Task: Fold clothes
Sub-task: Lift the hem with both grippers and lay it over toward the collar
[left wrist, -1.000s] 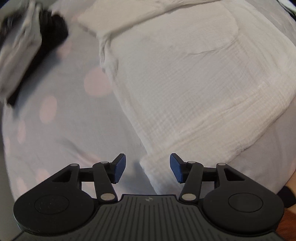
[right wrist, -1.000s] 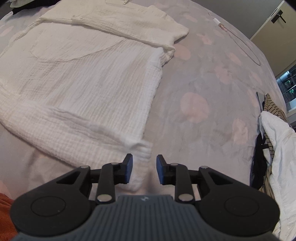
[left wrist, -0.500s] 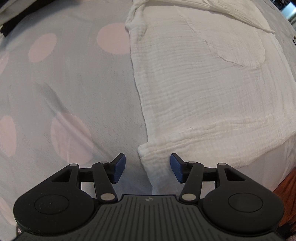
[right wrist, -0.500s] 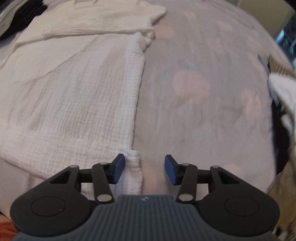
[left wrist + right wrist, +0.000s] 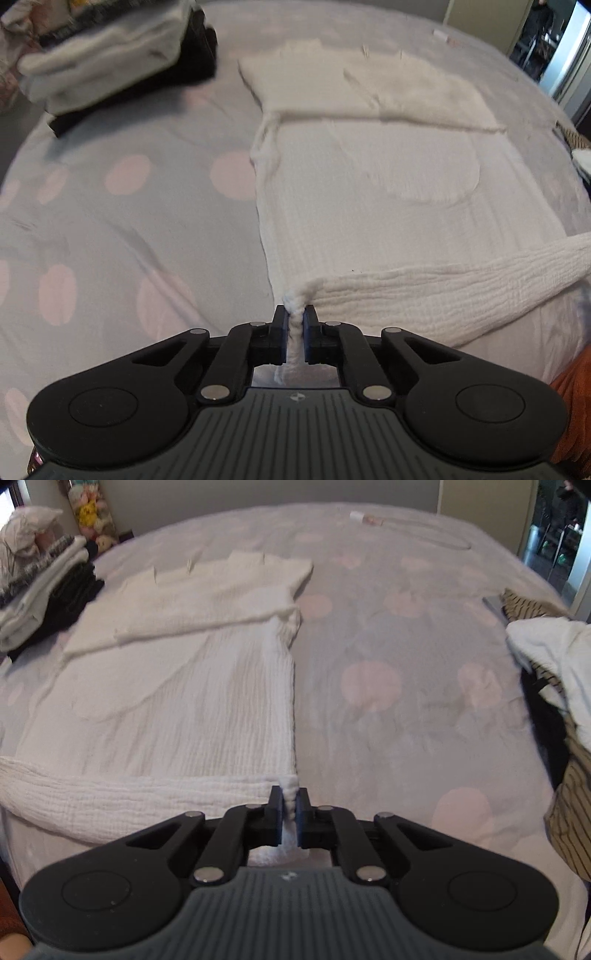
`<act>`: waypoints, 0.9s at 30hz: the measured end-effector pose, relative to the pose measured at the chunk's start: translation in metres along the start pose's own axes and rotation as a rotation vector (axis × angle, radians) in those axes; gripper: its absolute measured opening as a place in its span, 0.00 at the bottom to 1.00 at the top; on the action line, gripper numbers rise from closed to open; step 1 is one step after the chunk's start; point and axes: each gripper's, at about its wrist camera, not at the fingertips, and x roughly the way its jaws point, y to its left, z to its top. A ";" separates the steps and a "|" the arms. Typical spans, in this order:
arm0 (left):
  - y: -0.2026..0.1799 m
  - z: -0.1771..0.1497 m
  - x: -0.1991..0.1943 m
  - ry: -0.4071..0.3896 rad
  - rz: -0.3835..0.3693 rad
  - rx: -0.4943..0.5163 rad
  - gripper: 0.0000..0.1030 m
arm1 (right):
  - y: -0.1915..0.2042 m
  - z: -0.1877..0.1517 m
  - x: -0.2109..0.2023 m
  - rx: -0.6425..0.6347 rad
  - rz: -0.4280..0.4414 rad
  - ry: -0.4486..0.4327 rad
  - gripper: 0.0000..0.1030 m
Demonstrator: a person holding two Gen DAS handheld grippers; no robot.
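Observation:
A white crinkled garment (image 5: 369, 206) lies flat on the bed, its far part folded over. My left gripper (image 5: 294, 317) is shut on the garment's near left corner, and the hem band (image 5: 424, 295) lifts off the bed from there to the right. In the right wrist view the same garment (image 5: 184, 701) lies to the left. My right gripper (image 5: 289, 799) is shut on its near right corner, and the hem (image 5: 129, 794) runs left from it.
The bed has a grey sheet with pink dots (image 5: 388, 686). A stack of folded grey and black clothes (image 5: 122, 74) sits at the far left. A heap of white and striped clothes (image 5: 554, 686) lies at the right edge. A white cable (image 5: 424, 531) lies far back.
Both grippers were open over the garment's near corners. Now both have shut on the corners and the hem is raised a little off the bed.

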 end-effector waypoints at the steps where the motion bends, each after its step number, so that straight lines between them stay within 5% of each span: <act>1: 0.000 0.001 -0.007 -0.042 0.009 -0.003 0.08 | 0.000 -0.003 -0.010 -0.004 -0.007 -0.031 0.07; 15: -0.006 -0.001 -0.144 -0.552 0.032 -0.082 0.07 | 0.014 -0.029 -0.134 0.026 -0.061 -0.435 0.06; 27: -0.004 -0.059 -0.235 -0.675 0.006 -0.037 0.07 | 0.024 -0.094 -0.253 0.032 -0.036 -0.586 0.06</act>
